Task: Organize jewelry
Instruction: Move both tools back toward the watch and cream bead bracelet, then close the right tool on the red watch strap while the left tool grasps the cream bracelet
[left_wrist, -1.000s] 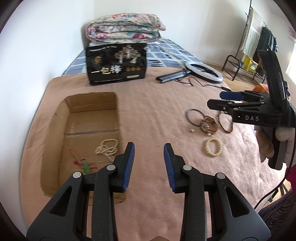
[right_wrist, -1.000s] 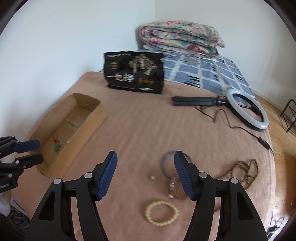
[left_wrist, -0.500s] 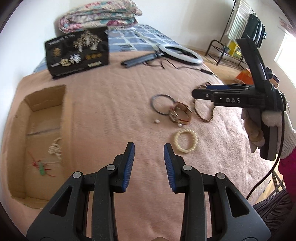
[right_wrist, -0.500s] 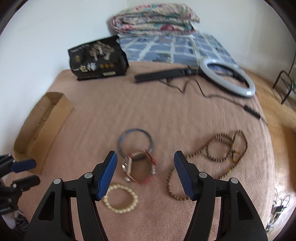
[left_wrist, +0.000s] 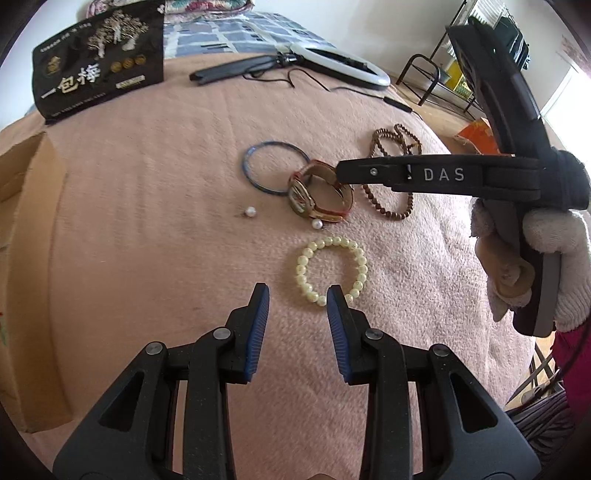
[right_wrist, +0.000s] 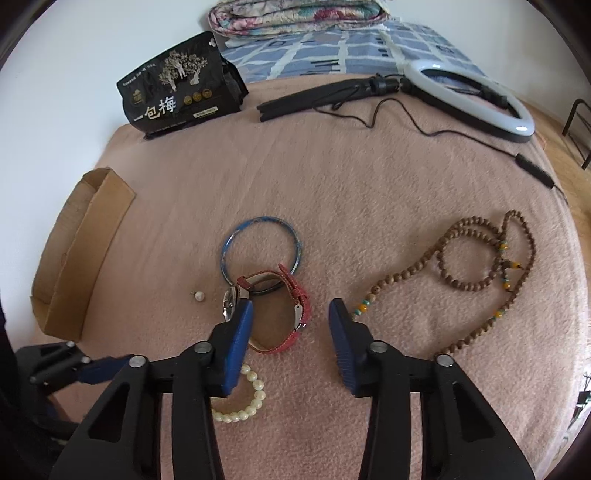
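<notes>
Jewelry lies on a pink blanket: a cream pearl bracelet, a red-strap watch, a blue bangle, a brown bead necklace and two loose pearls. My left gripper is open and empty, its tips at the near edge of the pearl bracelet. My right gripper is open and empty, its jaws either side of the watch, just above it. The right gripper's arm hides part of the watch in the left wrist view.
A cardboard box sits at the left edge of the blanket. A black printed bag, a ring light with its black stand and cable, and folded bedding lie at the far side.
Both grippers have moved away from the cardboard box toward the jewelry and lowered. The left now sits at the pearl bracelet, the right over the watch. Both stay open.
</notes>
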